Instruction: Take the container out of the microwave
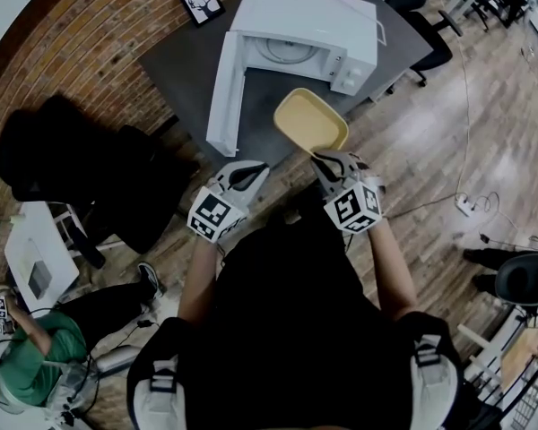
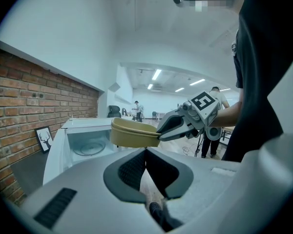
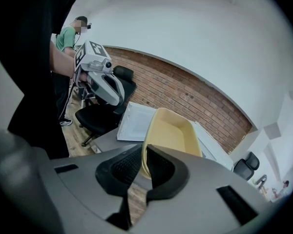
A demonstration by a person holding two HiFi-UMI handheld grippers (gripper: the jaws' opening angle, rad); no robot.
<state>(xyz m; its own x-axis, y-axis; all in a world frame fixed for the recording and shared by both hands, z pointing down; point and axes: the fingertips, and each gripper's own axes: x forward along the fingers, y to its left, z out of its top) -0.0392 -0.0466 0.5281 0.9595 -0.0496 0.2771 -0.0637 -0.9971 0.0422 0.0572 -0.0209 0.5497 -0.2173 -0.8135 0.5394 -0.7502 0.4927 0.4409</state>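
Yellow plastic, shallow and empty: in the head view the container (image 1: pixel 310 120) hangs in the air just in front of the microwave (image 1: pixel 305 34), clear of the cavity and over the edge of the dark table (image 1: pixel 175 61). The right gripper (image 1: pixel 325 159) holds it by the near rim, which keeps it roughly level and leaves the jaws outside the oven. The door (image 1: pixel 224 92) stands swung wide to the left, so the way out is free. The left gripper (image 1: pixel 251 176) hovers beside, apart from both container and door.

The left gripper view shows its own jaws pressed together with nothing between them. Beyond them the container (image 2: pixel 132 133) sits side-on, pinched at one end by the right gripper (image 2: pixel 173 126). Behind it, the turntable (image 2: pixel 88 147) inside the microwave (image 2: pixel 75 126) is bare.

The right gripper view shows its jaws clamped on the container (image 3: pixel 173 133) at its thin rim, one pad inside the wall and one outside. Held at one edge only, it could tip, I judge. The removal looks done, and the next need is a place to set it down.
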